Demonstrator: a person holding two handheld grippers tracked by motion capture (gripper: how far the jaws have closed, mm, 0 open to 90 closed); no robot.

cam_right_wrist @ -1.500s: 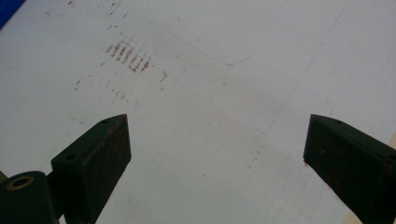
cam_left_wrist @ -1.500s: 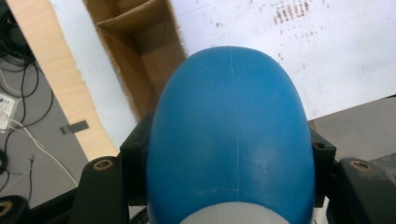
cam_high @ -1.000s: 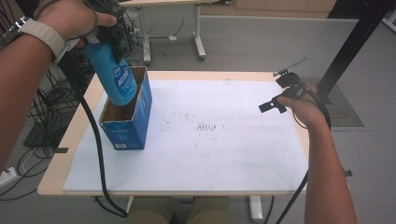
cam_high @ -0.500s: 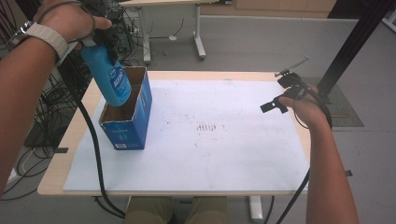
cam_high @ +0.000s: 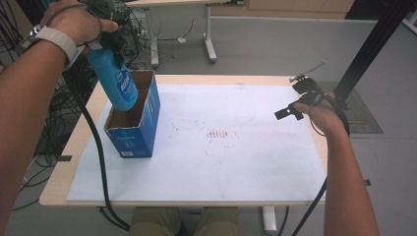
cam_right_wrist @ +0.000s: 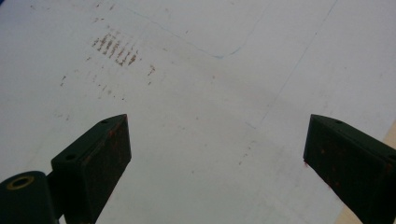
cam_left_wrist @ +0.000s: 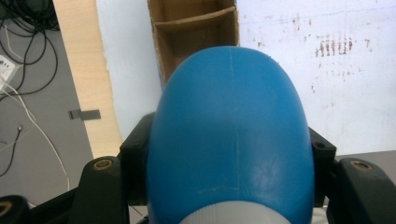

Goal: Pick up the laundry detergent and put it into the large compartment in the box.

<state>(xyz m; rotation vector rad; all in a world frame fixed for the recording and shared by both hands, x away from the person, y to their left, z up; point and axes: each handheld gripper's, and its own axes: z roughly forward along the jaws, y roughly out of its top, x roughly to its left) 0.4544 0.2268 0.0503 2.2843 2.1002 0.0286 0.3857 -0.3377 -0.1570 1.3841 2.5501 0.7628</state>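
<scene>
Table: white sheet (cam_high: 236, 162) covers it.
Left tongs (cam_high: 109, 43): clamped on blue bottle (cam_high: 114, 81), above box (cam_high: 133, 125).
Right tongs (cam_right_wrist: 215, 154): wide apart, empty.

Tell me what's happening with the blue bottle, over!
Left gripper shut on round blue plastic bottle, base-down above open cardboard box, not yet in. Right gripper open, empty, over white table sheet. Nothing in the way.

We see a white sheet (cam_high: 236, 162) with small brown marks (cam_high: 219, 133) lying flat on the wooden surface (cam_high: 64, 182). Black cables (cam_high: 64, 88) lie on the grey floor (cam_high: 275, 44) to the left. Another table's legs (cam_high: 210, 39) stand behind.
</scene>
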